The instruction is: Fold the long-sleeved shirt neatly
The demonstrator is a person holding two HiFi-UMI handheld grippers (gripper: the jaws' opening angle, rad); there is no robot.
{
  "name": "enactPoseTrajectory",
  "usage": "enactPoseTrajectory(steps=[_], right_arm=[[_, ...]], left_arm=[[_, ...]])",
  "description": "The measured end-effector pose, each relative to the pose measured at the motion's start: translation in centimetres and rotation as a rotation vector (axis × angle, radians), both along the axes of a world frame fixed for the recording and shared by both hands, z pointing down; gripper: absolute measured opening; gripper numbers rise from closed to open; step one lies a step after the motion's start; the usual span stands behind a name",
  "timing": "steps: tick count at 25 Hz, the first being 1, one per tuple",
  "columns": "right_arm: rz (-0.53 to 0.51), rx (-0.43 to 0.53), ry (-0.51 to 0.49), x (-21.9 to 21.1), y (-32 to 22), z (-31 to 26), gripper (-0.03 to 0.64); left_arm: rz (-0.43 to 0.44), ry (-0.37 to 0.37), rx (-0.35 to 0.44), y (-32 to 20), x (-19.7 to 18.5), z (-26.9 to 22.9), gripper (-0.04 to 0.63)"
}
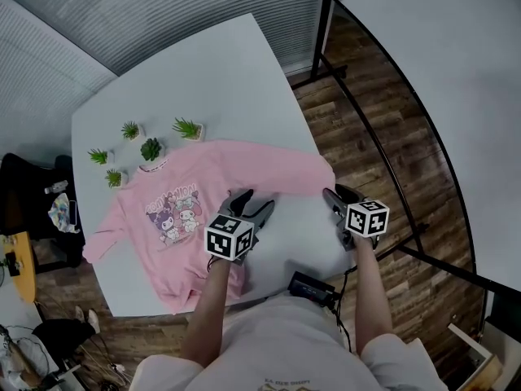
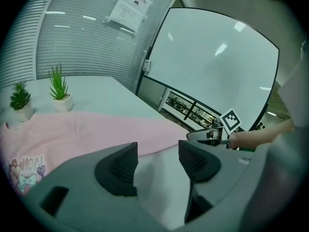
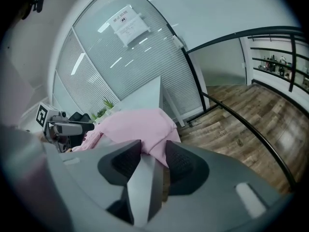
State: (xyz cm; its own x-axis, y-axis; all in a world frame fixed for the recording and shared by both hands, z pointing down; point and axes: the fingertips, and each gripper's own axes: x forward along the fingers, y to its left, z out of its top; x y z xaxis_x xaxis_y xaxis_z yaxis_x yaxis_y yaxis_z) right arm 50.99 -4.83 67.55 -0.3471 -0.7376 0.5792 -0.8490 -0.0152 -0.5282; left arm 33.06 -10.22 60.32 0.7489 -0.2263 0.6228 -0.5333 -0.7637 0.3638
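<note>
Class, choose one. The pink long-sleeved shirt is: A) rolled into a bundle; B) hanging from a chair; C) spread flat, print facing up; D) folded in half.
C: the pink long-sleeved shirt lies spread on the white table, cartoon print upward.

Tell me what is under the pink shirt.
The white table shows beside the pink shirt, which lies spread on it, print up. The tabletop beneath the cloth and the shirt's back are covered.
</note>
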Motion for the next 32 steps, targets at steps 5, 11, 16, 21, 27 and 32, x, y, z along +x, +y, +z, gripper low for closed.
enactPoseTrajectory(steps=[5,11,16,21,27,32], right_arm=[[-0.001,0.010,0.020,0.2,0.0,-0.3,0.141],[0.025,0.018,0.084,0.7,0.0,-1.1,0.058],[0.046,0.134,0.050,0.3,-0.9,-4.4,0.054],[0.112,0.199,0.051,0.5,-1.8,-6.3,0.054],[0.131,0.255,0.016,-0.7,-3.1,-8.2,0.054],[0.125,0.263,0.024,-1.9,-4.0,-8.8,0.054]], left_arm=[[-0.013,-0.003,-0.002,0.8,-1.0,-0.1,0.258],[-0.036,-0.016,0.024,0.9,-2.7,-0.7,0.249],[-0.056,-0.033,0.044,0.5,-4.0,-1.2,0.252],[-0.077,-0.051,0.069,0.3,-5.5,-1.9,0.261],[-0.121,-0.088,0.113,-0.3,-8.3,-3.3,0.261],[-0.185,-0.100,0.121,-1.1,-11.4,-4.0,0.282]])
